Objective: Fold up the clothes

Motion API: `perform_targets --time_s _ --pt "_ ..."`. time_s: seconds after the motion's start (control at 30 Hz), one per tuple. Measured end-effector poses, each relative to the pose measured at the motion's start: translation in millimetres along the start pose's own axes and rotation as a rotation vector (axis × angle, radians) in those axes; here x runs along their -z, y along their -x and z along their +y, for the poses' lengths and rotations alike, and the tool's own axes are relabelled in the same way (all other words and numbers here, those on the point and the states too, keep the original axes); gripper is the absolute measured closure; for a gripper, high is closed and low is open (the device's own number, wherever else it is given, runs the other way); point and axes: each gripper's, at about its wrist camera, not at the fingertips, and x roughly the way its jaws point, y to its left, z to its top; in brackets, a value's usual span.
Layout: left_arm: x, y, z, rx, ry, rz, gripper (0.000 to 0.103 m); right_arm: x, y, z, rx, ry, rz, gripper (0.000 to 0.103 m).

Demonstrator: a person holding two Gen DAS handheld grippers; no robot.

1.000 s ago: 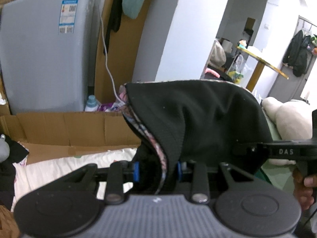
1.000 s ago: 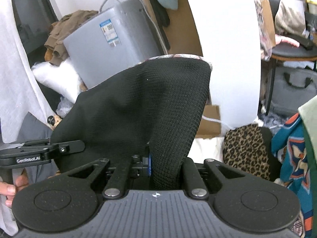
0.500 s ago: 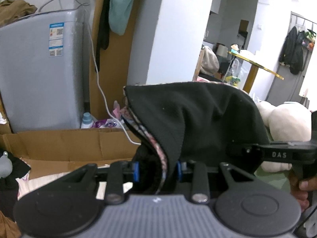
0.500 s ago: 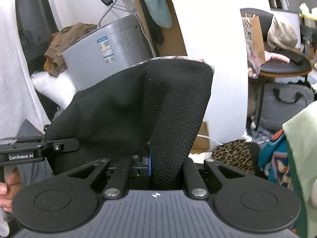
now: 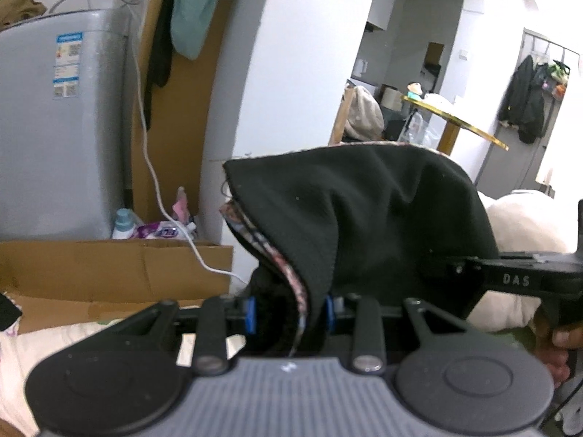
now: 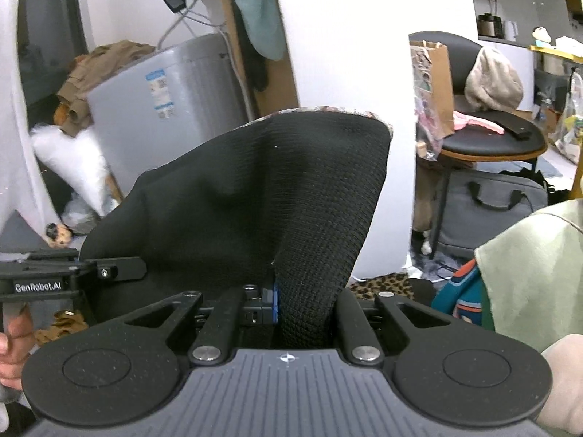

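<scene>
A black knit garment with a patterned lining hangs in the air, stretched between my two grippers. In the left wrist view my left gripper is shut on a bunched fold of it, the blue pads pressing from both sides. In the right wrist view my right gripper is shut on another edge of the garment, which rises in front of the camera. Each view shows the other tool's black body at the side, held by a hand and partly hidden by cloth.
A grey washing machine stands behind a cardboard sheet, with a white pillar beside it. A cream plush toy lies to the right. A chair, a grey bag and a light green cloth fill the right.
Both hands have carried the garment sideways to the right; the washing machine slides left in both views and the chair comes into the right wrist view. Both grips are unchanged.
</scene>
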Motion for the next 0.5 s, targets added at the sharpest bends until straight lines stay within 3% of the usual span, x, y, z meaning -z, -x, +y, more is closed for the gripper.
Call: perform_targets --time_s 0.5 --pt "43.4 -114.9 16.0 0.031 -0.057 0.068 0.067 47.4 -98.5 -60.2 0.107 -0.05 0.027 0.094"
